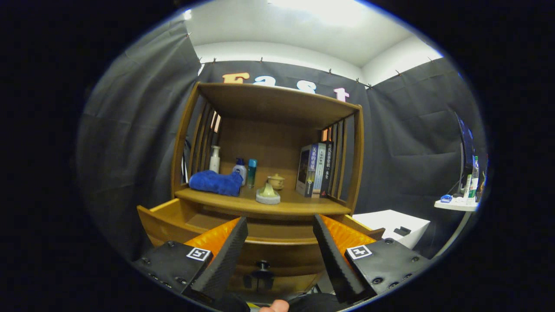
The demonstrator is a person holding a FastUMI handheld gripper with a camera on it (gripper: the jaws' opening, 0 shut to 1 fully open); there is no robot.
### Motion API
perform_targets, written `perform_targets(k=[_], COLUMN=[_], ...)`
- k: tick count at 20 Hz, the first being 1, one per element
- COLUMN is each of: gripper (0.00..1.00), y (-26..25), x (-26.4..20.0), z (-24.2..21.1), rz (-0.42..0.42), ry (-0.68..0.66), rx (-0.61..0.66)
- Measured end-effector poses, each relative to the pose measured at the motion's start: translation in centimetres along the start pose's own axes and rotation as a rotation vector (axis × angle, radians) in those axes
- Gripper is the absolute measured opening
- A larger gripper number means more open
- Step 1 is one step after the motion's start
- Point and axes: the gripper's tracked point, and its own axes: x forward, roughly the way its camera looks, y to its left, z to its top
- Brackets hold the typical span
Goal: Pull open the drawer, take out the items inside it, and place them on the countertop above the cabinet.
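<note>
With the wooden drawer (pixel 173 219) already pulled open, the claw (pixel 279 242) hangs above it, fingers apart and empty, so reaching inside for an item seems next.

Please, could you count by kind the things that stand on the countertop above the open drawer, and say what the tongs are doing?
Bottles: 3, white, blue-capped, teal
Blue cloth: 1
Small lidded pot: 1
Pale piece on a round base: 1
Books: about 3, packed close
Total: about 9
The tongs are open, holding nothing, above the drawer.
</note>
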Motion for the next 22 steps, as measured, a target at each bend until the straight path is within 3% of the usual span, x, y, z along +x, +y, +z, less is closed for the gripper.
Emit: perform_targets(k=[12,22], gripper=[0.98,0.97], y=[1.5,1.6], x=[2.8,4.7], z=[-8.1,-8.9], rz=[0.046,0.124], ry=[0.149,0.129], rx=[0.053,0.155])
